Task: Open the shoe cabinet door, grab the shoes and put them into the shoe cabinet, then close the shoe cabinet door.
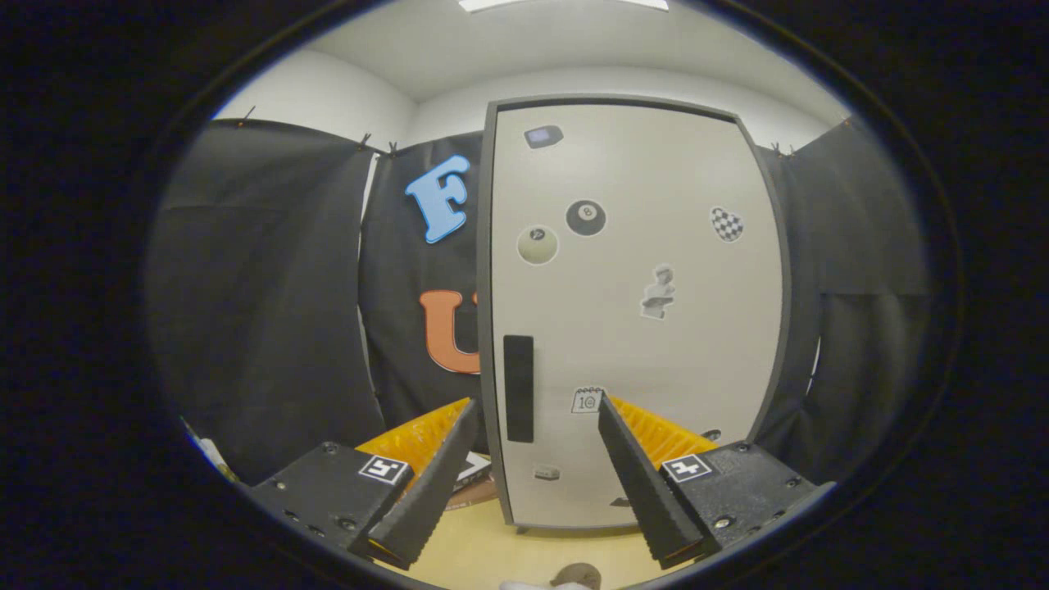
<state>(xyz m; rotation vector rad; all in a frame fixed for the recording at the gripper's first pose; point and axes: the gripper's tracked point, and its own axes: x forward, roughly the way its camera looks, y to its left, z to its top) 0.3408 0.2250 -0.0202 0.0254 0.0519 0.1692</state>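
Both jaws wide apart, holding nothing

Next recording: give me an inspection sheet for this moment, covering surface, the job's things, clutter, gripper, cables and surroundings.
Surface: pale wooden floor under the cabinet.
Job's things: shoe cabinet upright, its door shut; dark handle near the door's left edge, stickers across the door. Shoes: nothing seen.
Clutter: small unclear items on the floor by the cabinet's lower left corner.
Gripper: gripper open, empty, fingers spread ahead of the door, the handle between them.
Cables: nothing seen.
Surroundings: black cloth wall, white ceiling.
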